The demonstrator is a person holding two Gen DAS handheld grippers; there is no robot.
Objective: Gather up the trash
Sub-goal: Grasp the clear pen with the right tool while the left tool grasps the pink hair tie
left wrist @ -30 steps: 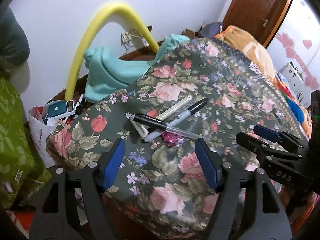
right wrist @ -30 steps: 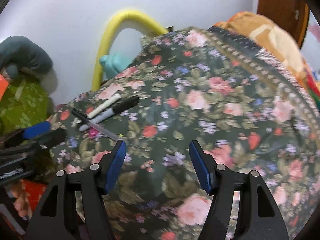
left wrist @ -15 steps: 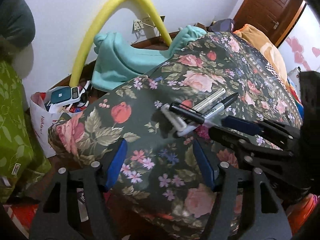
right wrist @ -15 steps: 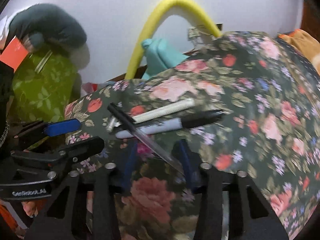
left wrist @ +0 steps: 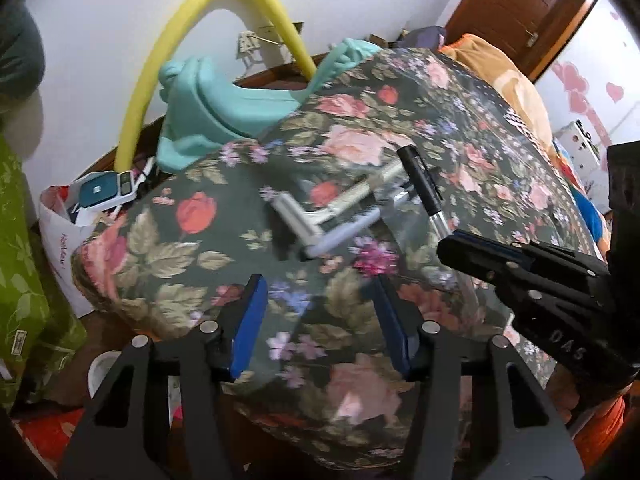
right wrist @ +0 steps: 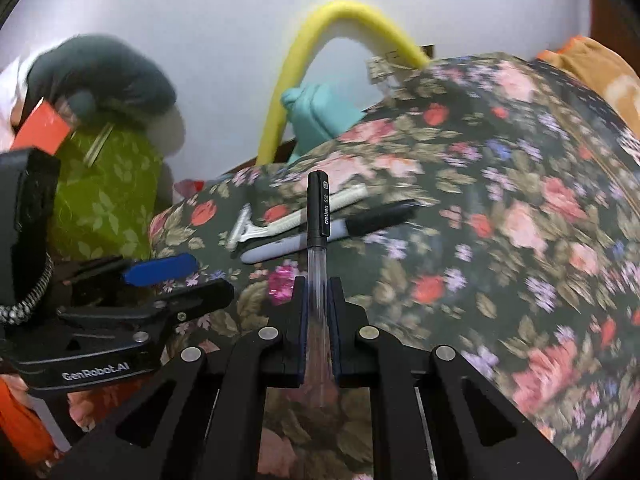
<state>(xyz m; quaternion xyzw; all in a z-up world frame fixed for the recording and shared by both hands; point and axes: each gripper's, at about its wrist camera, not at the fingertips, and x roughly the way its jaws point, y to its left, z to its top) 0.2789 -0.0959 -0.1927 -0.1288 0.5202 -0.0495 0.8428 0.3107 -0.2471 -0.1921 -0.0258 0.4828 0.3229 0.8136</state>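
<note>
My right gripper (right wrist: 317, 292) is shut on a clear pen with a black cap (right wrist: 318, 216), which points forward and is lifted off the floral bedspread (right wrist: 500, 208). The pen (left wrist: 424, 184) and the right gripper (left wrist: 452, 246) also show in the left wrist view. A disposable razor (right wrist: 288, 220) and a grey marker with a black cap (right wrist: 328, 232) lie side by side on the bedspread just beyond. My left gripper (left wrist: 320, 316) is open and empty, hovering over the bedspread's corner (left wrist: 172, 264), short of the razor (left wrist: 320, 216) and marker (left wrist: 344, 236).
A white bag (left wrist: 64, 216) holding a teal box stands on the floor left of the bed. A yellow foam tube (left wrist: 168, 48) arches against the wall over a teal cloth (left wrist: 224, 108). A green leafy bag (right wrist: 100, 196) sits at the left. A brown door (left wrist: 520, 4) is far right.
My right gripper moved in to the left, closed on the clear pen and lifted it off the razor and marker. My left gripper shifted slightly left and stayed open.
</note>
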